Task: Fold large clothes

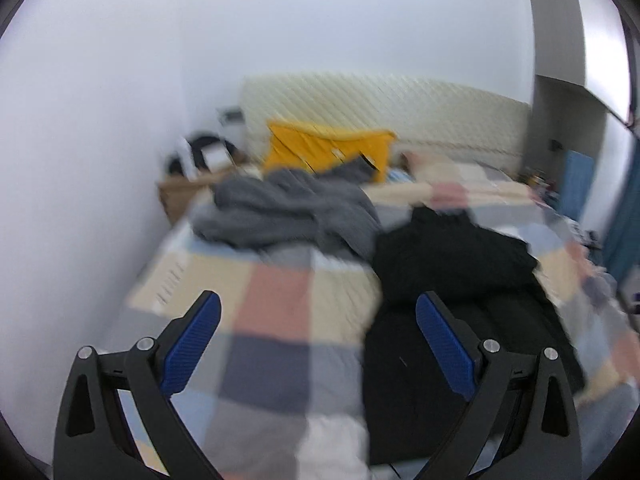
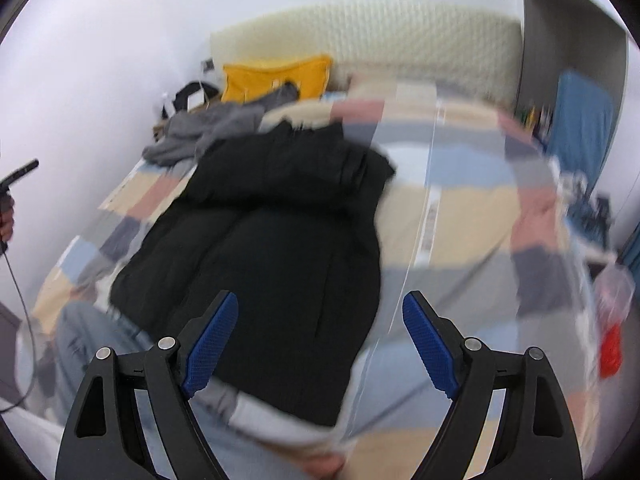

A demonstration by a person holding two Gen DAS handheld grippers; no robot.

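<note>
A large black jacket [image 2: 272, 236] lies on the checked bedspread [image 2: 460, 208], partly folded over itself. The left wrist view shows the same black jacket [image 1: 452, 280] to the right of centre. Both views are blurred. My left gripper [image 1: 318, 312] hangs above the bedspread [image 1: 276, 304] with its blue pads wide apart and nothing between them. My right gripper [image 2: 320, 312] is open as well, held above the near part of the jacket, apart from it. A crumpled grey garment [image 1: 288, 208] lies further up the bed.
A yellow cushion [image 1: 332, 148] leans on the pale headboard [image 1: 400, 108]. The wall runs close along the bed's left side. Light blue jeans [image 2: 88, 340] lie at the near left corner. A hand holding the other gripper [image 2: 8, 200] shows at the left edge. Red clutter [image 2: 610, 348] sits right.
</note>
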